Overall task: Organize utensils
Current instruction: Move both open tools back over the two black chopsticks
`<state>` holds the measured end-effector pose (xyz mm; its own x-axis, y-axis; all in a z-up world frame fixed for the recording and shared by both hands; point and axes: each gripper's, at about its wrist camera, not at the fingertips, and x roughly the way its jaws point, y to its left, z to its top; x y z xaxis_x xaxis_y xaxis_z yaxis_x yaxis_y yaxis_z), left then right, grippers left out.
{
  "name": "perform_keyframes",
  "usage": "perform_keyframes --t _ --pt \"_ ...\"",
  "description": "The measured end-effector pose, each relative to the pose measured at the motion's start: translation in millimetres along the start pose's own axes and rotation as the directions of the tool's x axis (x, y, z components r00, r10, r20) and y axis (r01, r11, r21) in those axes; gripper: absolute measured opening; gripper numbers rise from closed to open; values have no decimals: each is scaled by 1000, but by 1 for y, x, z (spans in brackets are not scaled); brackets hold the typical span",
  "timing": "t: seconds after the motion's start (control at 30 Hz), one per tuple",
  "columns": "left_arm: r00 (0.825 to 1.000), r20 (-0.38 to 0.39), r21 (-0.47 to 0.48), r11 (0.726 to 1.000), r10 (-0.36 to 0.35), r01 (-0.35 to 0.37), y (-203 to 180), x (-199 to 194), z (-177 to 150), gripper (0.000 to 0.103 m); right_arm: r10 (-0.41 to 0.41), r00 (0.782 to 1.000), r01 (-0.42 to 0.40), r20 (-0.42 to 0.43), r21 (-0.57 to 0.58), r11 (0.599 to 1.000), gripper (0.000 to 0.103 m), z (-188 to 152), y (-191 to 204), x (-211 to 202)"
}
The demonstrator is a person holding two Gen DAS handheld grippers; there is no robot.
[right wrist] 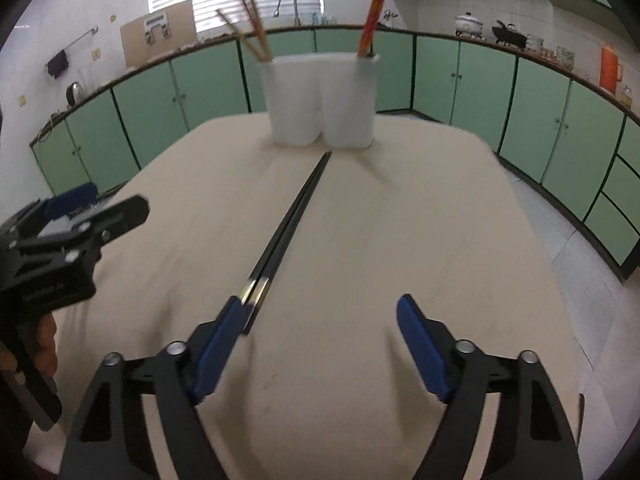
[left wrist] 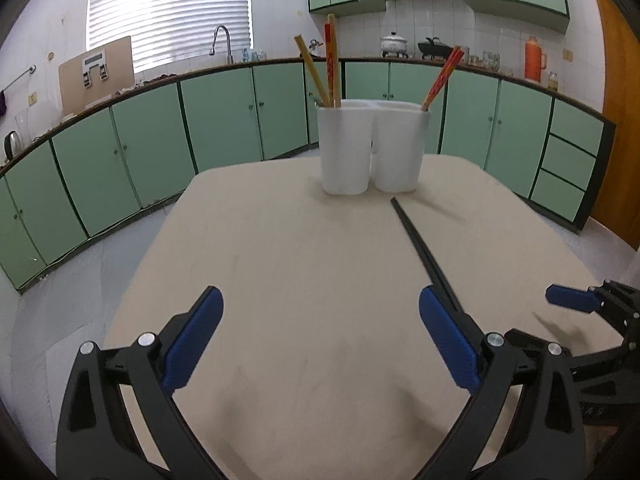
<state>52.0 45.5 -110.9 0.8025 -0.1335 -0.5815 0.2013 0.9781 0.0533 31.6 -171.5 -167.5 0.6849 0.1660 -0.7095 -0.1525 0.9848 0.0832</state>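
Note:
A pair of black chopsticks (right wrist: pixel 292 220) lies on the beige table (right wrist: pixel 400 220), tips pointing at a white two-compartment holder (right wrist: pixel 320 100). The holder (left wrist: pixel 372 148) has wooden chopsticks (left wrist: pixel 320 72) in its left cup and red chopsticks (left wrist: pixel 442 76) in its right cup. My right gripper (right wrist: pixel 320 320) is open; its left finger is beside the silver-banded near ends of the black chopsticks. My left gripper (left wrist: pixel 320 312) is open and empty; the black chopsticks (left wrist: pixel 424 248) run past its right finger. The left gripper also shows at the left edge of the right wrist view (right wrist: pixel 80 216).
Green kitchen cabinets (left wrist: pixel 220 120) with a counter ring the table on the far side. A sink tap (left wrist: pixel 222 40), pots (left wrist: pixel 394 44) and an orange thermos (left wrist: pixel 534 58) stand on the counter. A wooden door (left wrist: pixel 620 120) is at right.

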Motion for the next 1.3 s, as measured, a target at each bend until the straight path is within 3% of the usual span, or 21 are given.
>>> perform_keyframes --t 0.2,0.6,0.9,1.0,1.13,1.3 --pt "1000 -12 -3 1000 19 -19 8 -2 -3 96 26 999 -27 -28 -18 999 61 -4 13 5" --pt "1000 -15 -7 1000 10 -10 7 -2 -4 96 -7 999 5 -45 -49 999 60 -4 19 13" --pt "1000 -22 -12 1000 12 -12 12 0 -6 96 -80 996 80 -35 20 997 60 -5 -7 7" --pt "1000 -25 -14 1000 13 -13 12 0 -6 96 -57 998 57 -30 22 998 60 -5 -5 5" --pt "1000 -26 -16 1000 13 -13 11 1 -5 96 -21 999 22 -45 4 1000 47 -8 3 9" --pt "1000 -27 -20 1000 9 -10 11 2 -5 96 -11 999 12 -36 5 1000 43 -6 5 11"
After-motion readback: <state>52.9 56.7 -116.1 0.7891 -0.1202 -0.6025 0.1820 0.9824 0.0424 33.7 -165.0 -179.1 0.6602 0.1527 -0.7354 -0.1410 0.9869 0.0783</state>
